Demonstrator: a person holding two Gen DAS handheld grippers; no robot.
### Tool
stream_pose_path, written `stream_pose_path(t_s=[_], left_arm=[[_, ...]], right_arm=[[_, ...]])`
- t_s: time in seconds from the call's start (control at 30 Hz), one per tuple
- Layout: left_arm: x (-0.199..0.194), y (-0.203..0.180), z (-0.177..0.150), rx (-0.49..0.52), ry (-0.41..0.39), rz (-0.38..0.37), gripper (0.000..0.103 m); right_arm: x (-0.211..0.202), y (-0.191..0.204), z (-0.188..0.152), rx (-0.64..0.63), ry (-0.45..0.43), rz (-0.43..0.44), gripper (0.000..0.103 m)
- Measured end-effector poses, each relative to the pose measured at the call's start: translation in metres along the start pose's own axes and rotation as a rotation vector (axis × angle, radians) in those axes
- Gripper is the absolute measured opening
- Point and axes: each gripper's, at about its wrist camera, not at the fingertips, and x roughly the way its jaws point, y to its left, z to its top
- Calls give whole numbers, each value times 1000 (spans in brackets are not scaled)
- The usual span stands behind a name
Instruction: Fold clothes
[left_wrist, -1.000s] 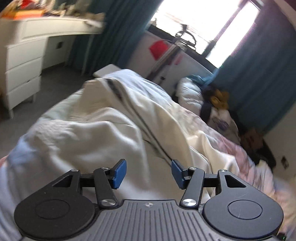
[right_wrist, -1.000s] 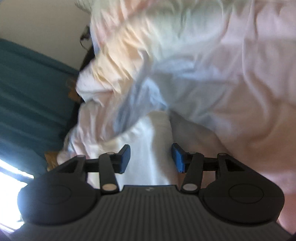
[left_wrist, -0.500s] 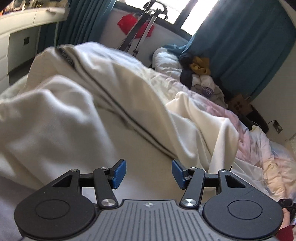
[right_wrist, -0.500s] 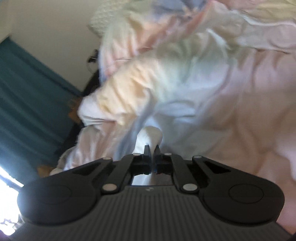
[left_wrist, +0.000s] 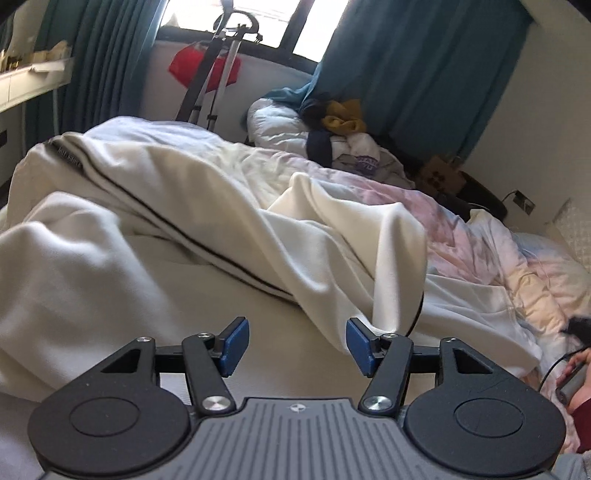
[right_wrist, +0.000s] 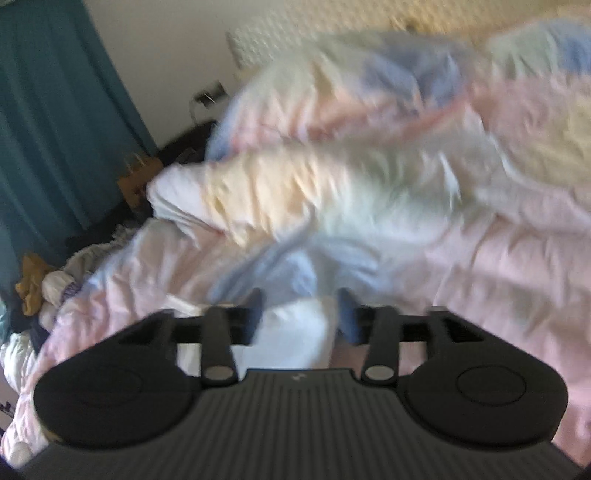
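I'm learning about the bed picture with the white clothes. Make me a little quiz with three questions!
1. True or false: the left gripper is squeezing the cream garment.
2. What colour are the curtains by the window? A red, B teal, C yellow.
3. Fill in: the white cloth by the right gripper lies on a pastel ____.

Key
1. False. Its jaws stand apart over the fabric and pinch nothing.
2. B.
3. Duvet. The right gripper's jaws have just been opening; the cloth sits between them, not pinched.
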Motion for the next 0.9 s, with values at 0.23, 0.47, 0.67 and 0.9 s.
stream_pose_path(t_s=[0.23, 0.47, 0.67, 0.9], left_arm=[[-4, -23, 7, 79, -38, 19, 82], [21, -71, 41, 221, -85, 51, 85], [88, -147, 93, 454, -139, 111, 93], [212, -221, 136, 711, 105, 121, 93]], right_arm=[[-54, 40, -7, -89, 44, 283, 65], [-82, 87, -57, -198, 167, 484, 65], [-73, 106, -74, -264, 213, 505, 65], [-45, 105, -85, -182, 273, 476, 65]])
